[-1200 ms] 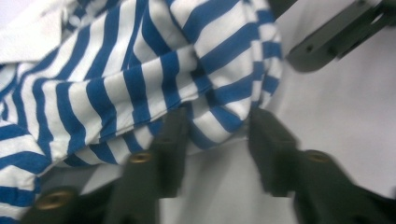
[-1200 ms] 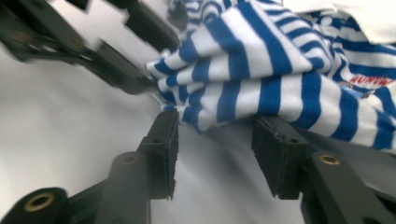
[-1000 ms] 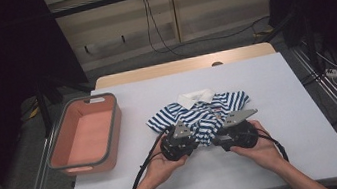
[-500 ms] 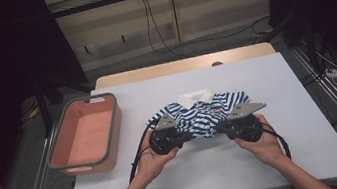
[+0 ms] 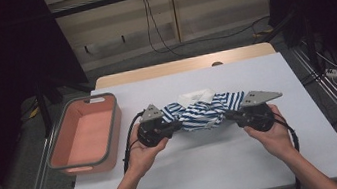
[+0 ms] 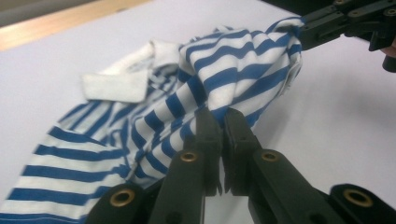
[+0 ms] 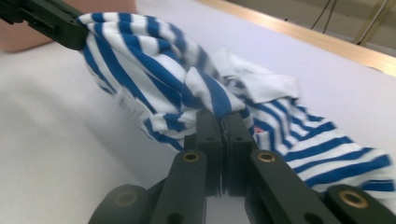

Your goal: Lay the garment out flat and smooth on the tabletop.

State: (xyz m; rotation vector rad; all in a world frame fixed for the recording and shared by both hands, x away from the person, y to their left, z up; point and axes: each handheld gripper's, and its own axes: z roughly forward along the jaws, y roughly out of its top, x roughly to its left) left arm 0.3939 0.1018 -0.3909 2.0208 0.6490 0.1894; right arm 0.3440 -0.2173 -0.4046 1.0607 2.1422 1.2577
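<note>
Both grippers, left point(image 5: 177, 124) and right point(image 5: 228, 115), are clamped on the striped shirt's point(image 5: 203, 111) hem, lifted (collar on the table point(image 5: 215, 153)); next I'd fold it toward the collar.

I couldn't see the shirt's point(image 6: 140, 135) lower hem, cut off by the left gripper view's edge.

The left gripper point(image 5: 177, 125) and right gripper point(image 5: 228, 115) now sit apart — a second ago they met at the hem — each pinching the striped shirt point(image 5: 203, 111), whose near edge is lifted and stretched between them; the right jaws have just been closing on cloth
</note>
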